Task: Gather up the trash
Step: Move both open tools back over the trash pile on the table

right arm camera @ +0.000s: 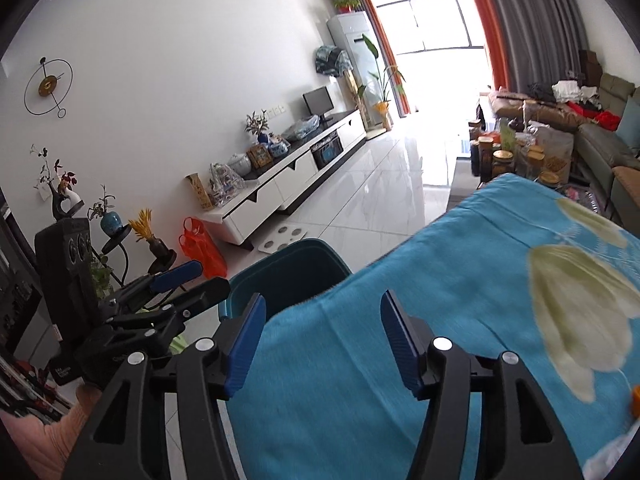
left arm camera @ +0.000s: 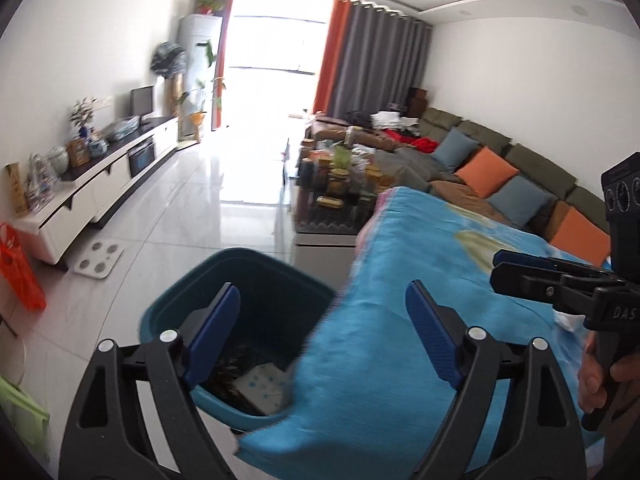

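Note:
A teal trash bin (left arm camera: 260, 276) stands on the floor against the edge of a table draped in a blue flowered cloth (left arm camera: 400, 272). Inside the bin lie a white box with blue dots (left arm camera: 262, 392) and dark scraps. My left gripper (left arm camera: 324, 332) hangs open above the bin's rim and the cloth's edge, with nothing between its fingers. My right gripper (right arm camera: 323, 344) is open over the cloth (right arm camera: 440, 280), also empty. The bin (right arm camera: 288, 272) shows just ahead of it. Each gripper appears in the other's view: the right gripper (left arm camera: 516, 268) and the left gripper (right arm camera: 188, 280).
A white TV cabinet (left arm camera: 100, 184) lines the left wall, with an orange bag (left arm camera: 20, 268) and a white bathroom scale (left arm camera: 98, 260) on the tiled floor beside it. Beyond the table stand a coffee table of jars (left arm camera: 340, 184) and a sofa with cushions (left arm camera: 500, 168).

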